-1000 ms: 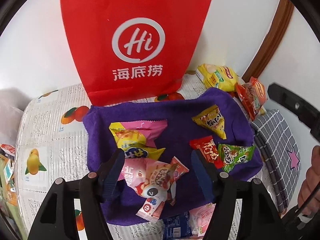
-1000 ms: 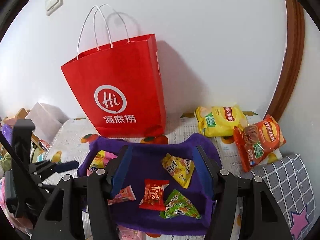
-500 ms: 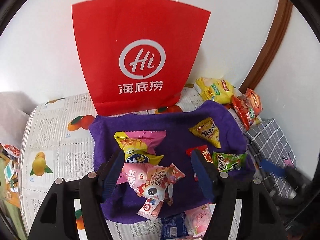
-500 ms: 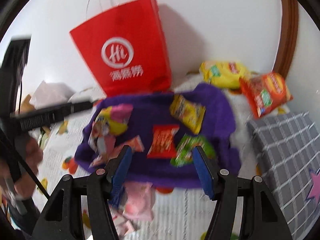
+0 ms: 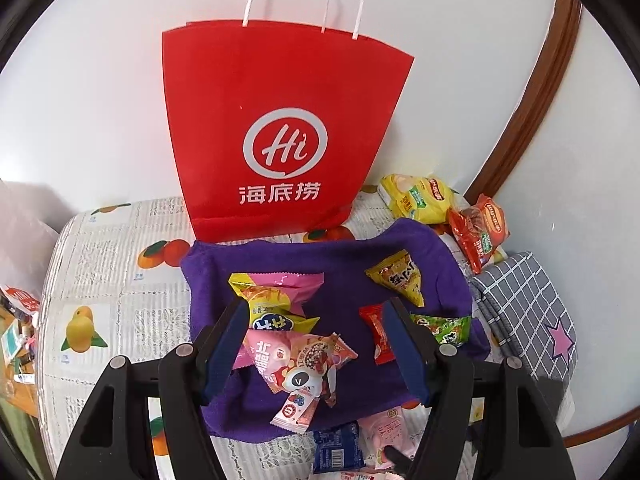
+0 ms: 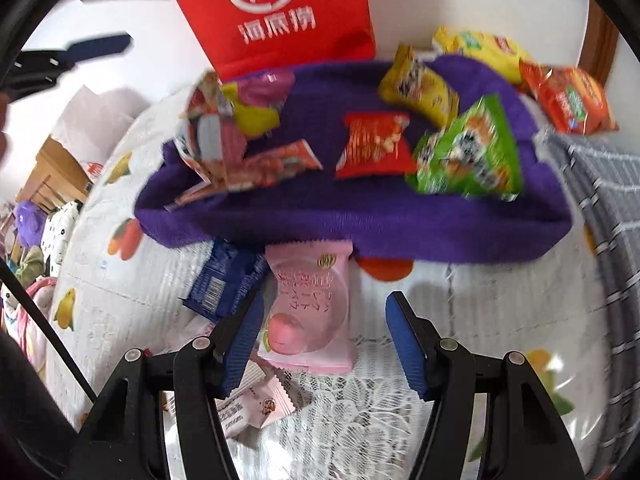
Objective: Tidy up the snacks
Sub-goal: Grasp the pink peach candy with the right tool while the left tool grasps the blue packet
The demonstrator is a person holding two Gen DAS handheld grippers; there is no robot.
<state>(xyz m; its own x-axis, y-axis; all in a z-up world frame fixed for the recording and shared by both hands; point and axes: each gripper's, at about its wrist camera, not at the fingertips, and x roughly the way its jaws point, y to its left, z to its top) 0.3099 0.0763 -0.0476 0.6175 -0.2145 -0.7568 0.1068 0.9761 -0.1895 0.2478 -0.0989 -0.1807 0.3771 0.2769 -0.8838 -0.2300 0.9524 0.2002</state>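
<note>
Table (image 5: 120, 280), fruit-print cloth, under both sets of jaws. Red paper bag (image 5: 280, 128), white handles, upright against the wall, well beyond the left jaws. Purple towel (image 5: 344, 264), spread flat directly ahead of the left jaws; ahead of the right jaws, its near edge just beyond the fingertips. Grey checked cushion (image 5: 520, 304), right of the left jaws. Yellow crisp bag (image 5: 416, 202) and orange crisp bag (image 5: 478, 230), beyond the towel's far right corner. Pile of pink and yellow packets (image 5: 288, 332), on the towel, between the left jaws and toward the left finger. Green packet (image 6: 468, 152), on the towel, ahead and right of the right jaws. Yellow triangular packet (image 5: 398, 276), on the towel, ahead of the left jaws' right finger. Red packet (image 6: 376, 146), mid-towel, straight ahead of the right jaws. Pink peach packet (image 6: 308, 308), on the table off the towel, between the right jaws, nearer the left finger. Blue packet (image 6: 224, 280), just beside it, beyond the left finger. Left gripper (image 5: 316, 348): jaws spread wide, holding nothing. Right gripper (image 6: 322, 340): jaws spread wide, either side of the pink peach packet, not clamped on it.
</note>
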